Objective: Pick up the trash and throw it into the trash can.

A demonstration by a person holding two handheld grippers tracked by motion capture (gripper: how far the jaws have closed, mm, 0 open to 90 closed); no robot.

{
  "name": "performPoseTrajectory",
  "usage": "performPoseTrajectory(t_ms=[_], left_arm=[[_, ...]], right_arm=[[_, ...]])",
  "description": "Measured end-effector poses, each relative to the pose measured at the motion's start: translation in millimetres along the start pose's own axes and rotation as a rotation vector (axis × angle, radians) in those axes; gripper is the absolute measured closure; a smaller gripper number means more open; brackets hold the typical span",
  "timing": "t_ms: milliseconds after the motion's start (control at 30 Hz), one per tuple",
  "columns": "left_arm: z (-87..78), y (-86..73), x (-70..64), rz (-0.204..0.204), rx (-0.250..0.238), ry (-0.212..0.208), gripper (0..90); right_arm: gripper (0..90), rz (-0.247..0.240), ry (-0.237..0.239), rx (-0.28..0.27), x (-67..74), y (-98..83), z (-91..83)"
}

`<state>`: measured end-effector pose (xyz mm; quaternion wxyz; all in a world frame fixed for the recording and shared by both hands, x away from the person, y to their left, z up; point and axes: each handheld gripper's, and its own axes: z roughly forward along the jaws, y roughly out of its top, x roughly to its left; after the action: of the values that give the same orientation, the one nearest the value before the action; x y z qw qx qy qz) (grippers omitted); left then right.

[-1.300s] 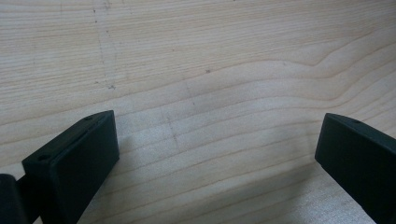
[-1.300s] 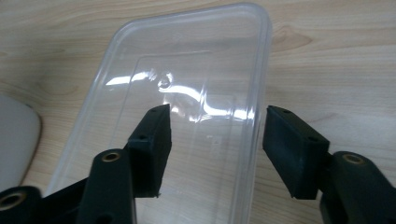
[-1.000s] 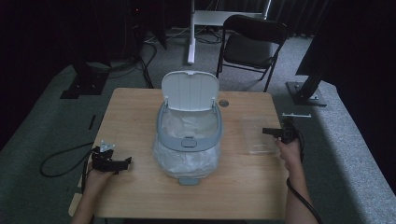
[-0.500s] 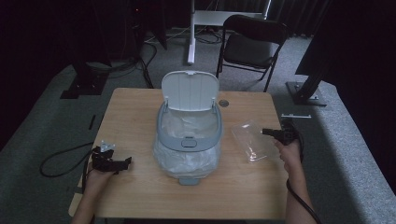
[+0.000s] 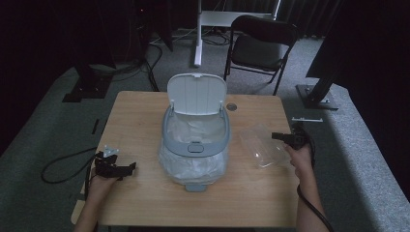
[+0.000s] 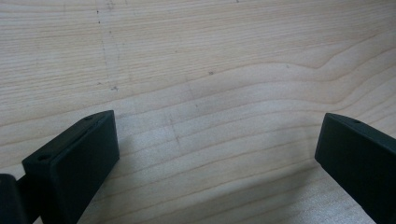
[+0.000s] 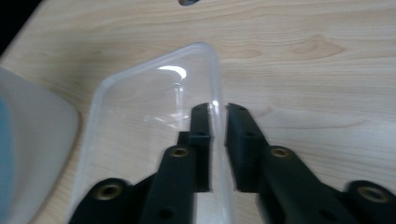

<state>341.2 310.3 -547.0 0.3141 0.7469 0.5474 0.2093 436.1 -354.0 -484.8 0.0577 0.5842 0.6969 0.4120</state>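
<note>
Right gripper (image 7: 218,140) clenched on clear tray (image 7: 140,107) rim near table (image 5: 145,116) edge; left gripper (image 6: 219,158) released.

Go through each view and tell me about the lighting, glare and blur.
High view: dim, the surroundings near black, the table and bin evenly lit, the clear tray faint. Left gripper view: bright, wood grain sharp, the near black jaws soft. Right gripper view: a white glare spot on the clear tray; the bottom edge is blurred.

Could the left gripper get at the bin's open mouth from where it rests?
Probably yes: the left gripper sits open on the table, with bare wood between it and the bin, whose lid stands up.
</note>
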Motion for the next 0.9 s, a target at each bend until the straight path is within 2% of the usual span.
performPoseTrajectory(t_ms=[33,133,167,200,267,300,333,467,700,900], left_arm=[[-0.1,0.0,0.1,-0.002,-0.001,0.0,0.6],[-0.1,-0.1,0.1,-0.004,-0.002,0.0,0.6],[-0.4,-0.2,0.7,-0.008,-0.003,-0.003,0.6],[-0.4,-0.2,0.7,-0.008,-0.003,-0.003,0.6],[-0.4,-0.2,0.8,-0.009,-0.004,-0.003,0.6],[-0.4,-0.2,0.8,-0.009,-0.004,-0.003,0.6],[-0.4,-0.2,1.0,-0.009,-0.004,-0.005,0.6],[-0.3,0.0,1.4,-0.009,-0.004,-0.006,0.7],[-0.4,0.0,2.0,-0.012,-0.006,-0.009,0.6],[-0.2,0.1,1.9,-0.011,-0.006,-0.008,0.6]], right_arm=[[58.0,0.012,0.002,0.003,-1.6,0.1,1.2],[58.6,0.005,-0.02,0.033,-3.1,-0.3,4.5],[68.5,0.002,0.004,0.053,-4.5,-1.8,7.9],[74.5,0.008,0.032,0.046,-5.0,-2.3,7.3],[80.5,0.003,0.023,0.04,-3.6,-2.2,5.9],[80.5,0.003,0.023,0.04,-3.6,-2.2,5.9],[83.6,-0.012,0.026,0.045,-1.9,-1.5,4.4],[84.3,-0.02,0.027,0.048,-0.4,-2.0,3.0],[84.8,0.003,0.088,-0.006,3.2,-3.9,-3.1],[85.1,-0.028,0.117,-0.036,14.1,-0.2,-11.8]])
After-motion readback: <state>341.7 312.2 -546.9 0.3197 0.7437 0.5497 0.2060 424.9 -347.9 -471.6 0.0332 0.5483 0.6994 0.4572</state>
